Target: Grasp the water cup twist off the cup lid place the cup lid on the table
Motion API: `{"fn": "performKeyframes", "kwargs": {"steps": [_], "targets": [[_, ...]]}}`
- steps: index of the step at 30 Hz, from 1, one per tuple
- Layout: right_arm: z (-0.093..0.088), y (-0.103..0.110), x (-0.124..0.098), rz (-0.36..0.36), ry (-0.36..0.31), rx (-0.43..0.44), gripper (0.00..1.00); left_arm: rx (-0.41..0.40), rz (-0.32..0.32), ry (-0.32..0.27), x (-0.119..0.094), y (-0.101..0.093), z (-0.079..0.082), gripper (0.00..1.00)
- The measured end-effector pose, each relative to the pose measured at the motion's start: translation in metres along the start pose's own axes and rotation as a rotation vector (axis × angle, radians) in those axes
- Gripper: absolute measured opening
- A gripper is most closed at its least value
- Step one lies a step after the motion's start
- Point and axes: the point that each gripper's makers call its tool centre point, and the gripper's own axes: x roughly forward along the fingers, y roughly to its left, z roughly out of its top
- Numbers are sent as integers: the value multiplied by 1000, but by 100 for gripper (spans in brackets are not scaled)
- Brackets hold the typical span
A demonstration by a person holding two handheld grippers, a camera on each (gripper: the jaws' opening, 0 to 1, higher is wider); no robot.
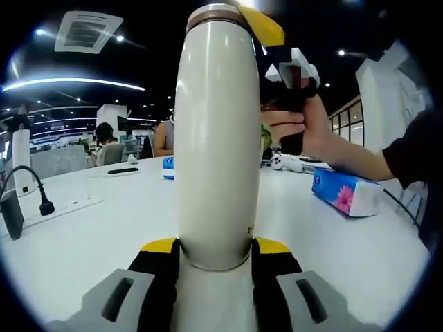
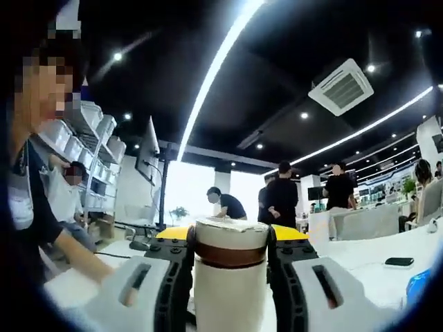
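I am seeing my left gripper (image 1: 211, 250) clamping the base of the water cup (image 1: 216, 138), which is standing upright on the white counter (image 1: 104, 228), its yellow-tipped jaws pressing in on both sides of the cream body. At the top of the water cup, in the right gripper view, my right gripper (image 2: 230, 243) is closing around the cup lid (image 2: 230, 234), the jaws touching its sides just above the brown band. In the left gripper view the right gripper is showing beside the top of the water cup, with the person's hand (image 1: 304, 128) wrapping its handle. Behind the water cup to one side a tissue pack (image 1: 346, 192) with a pink flower is lying on the counter; to the other side a power strip (image 1: 66, 205) is resting, and farther back people are sitting.
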Motion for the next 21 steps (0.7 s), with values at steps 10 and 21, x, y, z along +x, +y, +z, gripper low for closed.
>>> {"fn": "performKeyframes", "kwargs": {"steps": [10,21], "targets": [[-2,5,-4,33,-5,11,44,1,0,0,-1,-1,1,43],[-20,-5,-12,-90,55,16,57,2,0,0,-2,-1,1,43]]}}
